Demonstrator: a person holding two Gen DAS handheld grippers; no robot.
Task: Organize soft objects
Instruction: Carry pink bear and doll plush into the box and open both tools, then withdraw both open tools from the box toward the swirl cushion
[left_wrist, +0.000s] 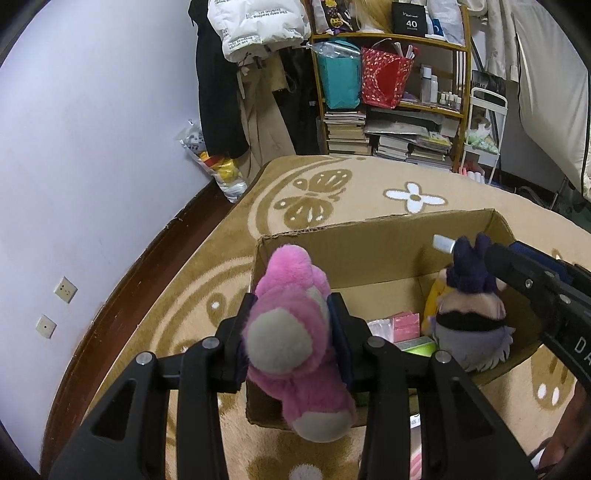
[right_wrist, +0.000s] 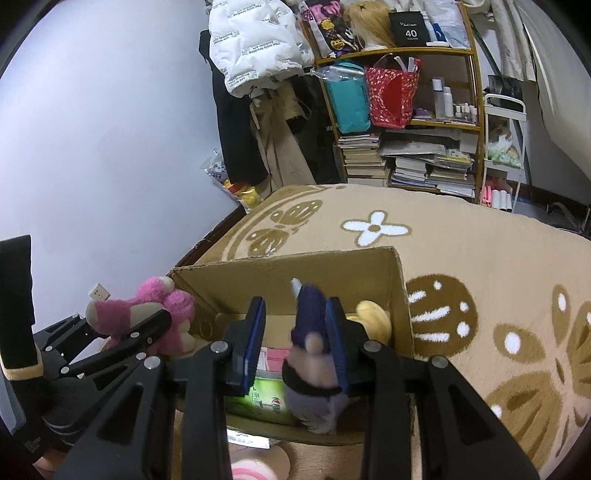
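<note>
My left gripper (left_wrist: 291, 317) is shut on a pink plush bear (left_wrist: 291, 332) and holds it above the near left corner of an open cardboard box (left_wrist: 369, 229). The bear also shows in the right wrist view (right_wrist: 147, 314). My right gripper (right_wrist: 295, 332) stands open over the box (right_wrist: 280, 258); a purple-and-grey plush doll (right_wrist: 314, 354) hangs between its fingers, against the right pad and clear of the left one. The doll (left_wrist: 469, 306) and the right gripper (left_wrist: 517, 273) show at the box's right side in the left wrist view. A yellow plush (right_wrist: 373, 317) lies in the box.
The box holds a green packet (right_wrist: 266, 398) and pink packets (left_wrist: 406, 325). It stands on a beige patterned carpet (right_wrist: 480, 258). A lilac wall (left_wrist: 92, 147) is on the left. A cluttered bookshelf (left_wrist: 391, 92) and hanging coats (left_wrist: 258, 92) stand behind.
</note>
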